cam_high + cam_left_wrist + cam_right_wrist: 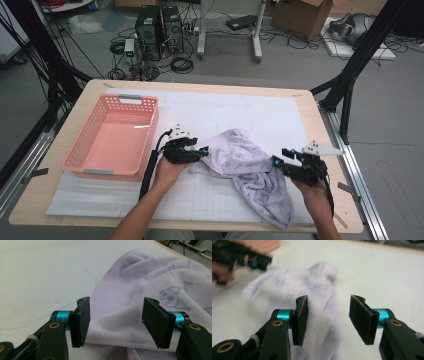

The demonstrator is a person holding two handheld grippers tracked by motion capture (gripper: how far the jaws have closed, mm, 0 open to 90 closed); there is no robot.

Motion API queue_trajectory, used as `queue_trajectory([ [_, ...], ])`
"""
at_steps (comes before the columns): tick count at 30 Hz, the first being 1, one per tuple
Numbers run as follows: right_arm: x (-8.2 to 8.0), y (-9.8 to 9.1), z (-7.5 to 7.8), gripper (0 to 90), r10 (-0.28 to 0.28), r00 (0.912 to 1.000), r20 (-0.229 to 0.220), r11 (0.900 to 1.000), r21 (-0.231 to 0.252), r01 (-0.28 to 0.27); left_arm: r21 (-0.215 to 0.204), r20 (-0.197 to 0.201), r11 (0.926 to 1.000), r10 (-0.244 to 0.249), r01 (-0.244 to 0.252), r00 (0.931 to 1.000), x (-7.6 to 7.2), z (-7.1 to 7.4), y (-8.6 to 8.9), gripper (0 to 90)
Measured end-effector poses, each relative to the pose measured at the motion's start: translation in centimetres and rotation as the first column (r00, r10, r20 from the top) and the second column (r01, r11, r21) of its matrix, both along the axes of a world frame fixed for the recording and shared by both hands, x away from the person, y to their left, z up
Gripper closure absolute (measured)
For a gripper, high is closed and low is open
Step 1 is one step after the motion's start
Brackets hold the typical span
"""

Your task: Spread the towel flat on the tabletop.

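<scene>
My left gripper (116, 322) hangs open over the crumpled lilac printed towel's (140, 302) hem; right gripper (328, 320) open, empty (I should pinch corners squarely)

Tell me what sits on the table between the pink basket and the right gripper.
In the high view, between the pink basket and the right gripper sit the left gripper and the crumpled lilac towel.
</scene>
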State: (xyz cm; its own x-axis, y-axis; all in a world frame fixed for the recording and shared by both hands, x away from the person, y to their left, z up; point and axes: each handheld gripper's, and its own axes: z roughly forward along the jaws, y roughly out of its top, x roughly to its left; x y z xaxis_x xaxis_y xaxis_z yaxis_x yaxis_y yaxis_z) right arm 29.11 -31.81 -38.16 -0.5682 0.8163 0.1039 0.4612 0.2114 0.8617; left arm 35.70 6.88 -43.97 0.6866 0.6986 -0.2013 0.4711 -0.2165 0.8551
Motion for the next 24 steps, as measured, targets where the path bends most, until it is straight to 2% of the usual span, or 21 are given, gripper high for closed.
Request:
queue_trajectory([
  [2, 2.2, 0.5, 0.1, 48.6, -0.010, 1.0000, -0.002, 0.9997, -0.024, 0.010, 0.038, -0.009, 0.9993, -0.005, 0.005, 0.9999, 0.0, -0.2, -0.2, 37.7],
  [5, 5.4, 1.1, -0.8, 49.0, -0.031, 0.9981, -0.054, 0.9984, -0.048, 0.028, 0.067, -0.014, 0.9975, -0.024, 0.024, 0.9996, 0.0, -0.4, -0.5, 37.8],
  [9, 8.0, 2.9, -2.0, 49.5, -0.005, 0.9960, -0.089, 0.9934, -0.115, -0.006, 0.124, -0.022, 0.9905, -0.056, 0.058, 0.9982, -0.1, -0.7, -1.2, 38.2],
  [10, 8.5, 3.2, -2.1, 49.4, 0.006, 0.9949, -0.101, 0.9929, -0.118, -0.018, 0.140, -0.022, 0.9879, -0.065, 0.067, 0.9977, -0.2, -0.7, -1.3, 41.3],
  [11, 8.8, 3.5, -2.2, 49.3, 0.013, 0.9945, -0.104, 0.9923, -0.121, -0.026, 0.172, -0.019, 0.9818, -0.078, 0.080, 0.9968, -0.2, -0.9, -1.5, 46.9],
  [12, 9.1, 3.8, -2.2, 49.1, 0.021, 0.9945, -0.103, 0.9916, -0.125, -0.034, 0.186, -0.014, 0.9771, -0.101, 0.102, 0.9948, -0.3, -0.9, -1.7, 53.6],
  [13, 9.3, 4.0, -2.1, 48.8, 0.029, 0.9942, -0.104, 0.9916, -0.122, -0.042, 0.185, -0.005, 0.9747, -0.127, 0.125, 0.9919, -0.4, -0.9, -1.9, 63.2],
  [14, 9.5, 4.2, -2.1, 48.6, 0.035, 0.9937, -0.106, 0.9918, -0.119, -0.048, 0.220, 0.021, 0.9683, -0.126, 0.118, 0.9919, -0.6, -0.7, -2.1, 75.5],
  [15, 9.6, 4.3, -2.0, 48.6, 0.042, 0.9933, -0.107, 0.9916, -0.117, -0.055, 0.248, 0.040, 0.9622, -0.126, 0.113, 0.9912, -0.6, -0.6, -2.3, 81.9],
  [16, 9.8, 4.5, -1.9, 48.3, 0.053, 0.9924, -0.111, 0.9904, -0.121, -0.067, 0.242, 0.046, 0.9647, -0.119, 0.105, 0.9918, -0.4, -0.3, -2.2, 82.9],
  [17, 9.9, 4.8, -1.8, 48.8, 0.064, 0.9924, -0.105, 0.9893, -0.124, -0.077, 0.215, 0.063, 0.9738, -0.088, 0.073, 0.9941, -0.2, 0.0, -1.9, 83.5],
  [18, 10.0, 5.0, -1.7, 48.7, 0.078, 0.9920, -0.099, 0.9874, -0.130, -0.091, 0.182, 0.084, 0.9827, -0.053, 0.037, 0.9951, 0.0, 0.6, -1.5, 83.8],
  [20, 10.6, 5.6, -1.4, 48.4, 0.103, 0.9895, -0.101, 0.9830, -0.142, -0.117, 0.114, 0.115, 0.9932, 0.013, -0.026, 0.9933, 0.5, 1.7, -0.9, 83.9],
  [22, 11.2, 6.5, -1.2, 47.7, 0.129, 0.9855, -0.110, 0.9791, -0.143, -0.144, 0.095, 0.131, 0.9942, 0.039, -0.051, 0.9907, 1.1, 2.5, -0.6, 83.8],
  [24, 12.0, 7.4, -1.1, 47.8, 0.158, 0.9811, -0.112, 0.9754, -0.137, -0.173, 0.084, 0.130, 0.9948, 0.047, -0.058, 0.9904, 1.5, 2.8, -0.5, 83.7],
])
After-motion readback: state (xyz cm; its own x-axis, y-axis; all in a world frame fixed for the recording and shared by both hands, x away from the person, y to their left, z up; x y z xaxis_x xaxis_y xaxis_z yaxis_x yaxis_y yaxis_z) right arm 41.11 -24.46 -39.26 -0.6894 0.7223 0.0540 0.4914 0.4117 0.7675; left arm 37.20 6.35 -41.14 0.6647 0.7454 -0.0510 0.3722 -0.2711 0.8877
